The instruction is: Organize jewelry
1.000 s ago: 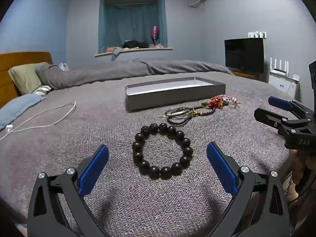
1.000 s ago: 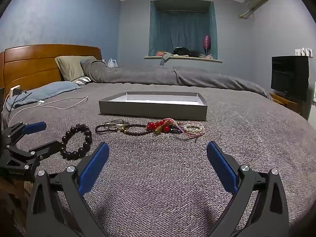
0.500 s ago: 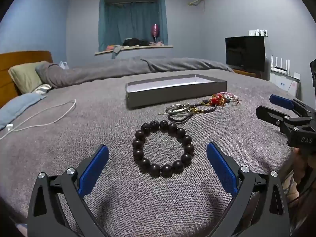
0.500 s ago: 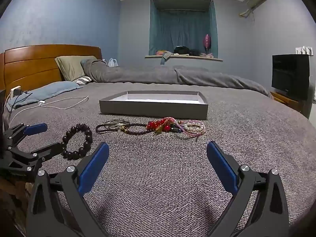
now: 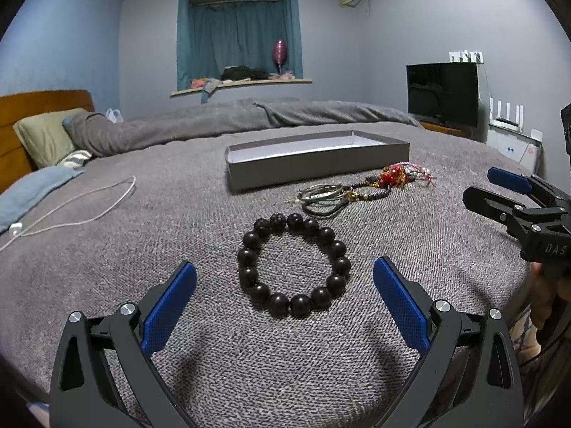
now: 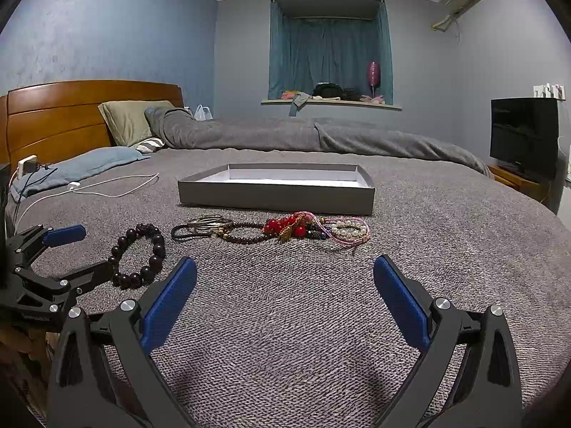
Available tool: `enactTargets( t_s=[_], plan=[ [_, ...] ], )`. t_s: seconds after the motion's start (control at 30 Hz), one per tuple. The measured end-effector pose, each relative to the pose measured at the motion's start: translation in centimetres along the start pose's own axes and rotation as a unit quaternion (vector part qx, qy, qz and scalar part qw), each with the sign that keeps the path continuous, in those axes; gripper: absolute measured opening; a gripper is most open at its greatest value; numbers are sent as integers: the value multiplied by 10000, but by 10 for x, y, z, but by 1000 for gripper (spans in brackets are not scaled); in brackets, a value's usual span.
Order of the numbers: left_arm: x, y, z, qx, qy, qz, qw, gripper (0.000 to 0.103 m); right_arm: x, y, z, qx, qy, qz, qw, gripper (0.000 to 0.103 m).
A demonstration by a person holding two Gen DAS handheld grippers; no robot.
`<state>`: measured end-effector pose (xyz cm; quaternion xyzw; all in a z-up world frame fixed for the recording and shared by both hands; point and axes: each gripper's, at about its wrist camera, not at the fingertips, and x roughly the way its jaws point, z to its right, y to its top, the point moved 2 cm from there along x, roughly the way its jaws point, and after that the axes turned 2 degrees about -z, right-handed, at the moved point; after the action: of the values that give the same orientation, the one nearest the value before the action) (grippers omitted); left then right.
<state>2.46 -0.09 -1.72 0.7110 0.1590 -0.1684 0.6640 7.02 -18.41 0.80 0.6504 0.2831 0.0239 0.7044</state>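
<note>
A dark bead bracelet (image 5: 294, 265) is laid flat on the grey bedspread (image 5: 142, 249), on the near side of the grey tray (image 5: 317, 164). It is framed directly ahead of the left gripper (image 5: 284, 274), which is spread wide and empty. The right gripper (image 6: 284, 274), likewise spread and empty, is held farther off.

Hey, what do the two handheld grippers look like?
Both match: the left gripper and right gripper have black skeletal frames with cut-outs, silver pivot bolts and textured blue finger pads. White lettering reading "DAS" marks the right gripper's body.
</note>
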Motion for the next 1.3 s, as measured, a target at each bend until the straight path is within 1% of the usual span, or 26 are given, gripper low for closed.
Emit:
enactTargets(
  t_s=[0.67,1.13,1.3],
  plan=[
    [5,-1,1,19,28,-78,10000,98,2,1,6,140,50,-105,9998,98],
    [2,0,-4,-194,-130,-114,9997,98,4,0,7,196,71,-161,9997,98],
    [3,0,-4,-193,-103,-158,9996,98,4,0,7,197,66,-157,9997,98]
  ],
)
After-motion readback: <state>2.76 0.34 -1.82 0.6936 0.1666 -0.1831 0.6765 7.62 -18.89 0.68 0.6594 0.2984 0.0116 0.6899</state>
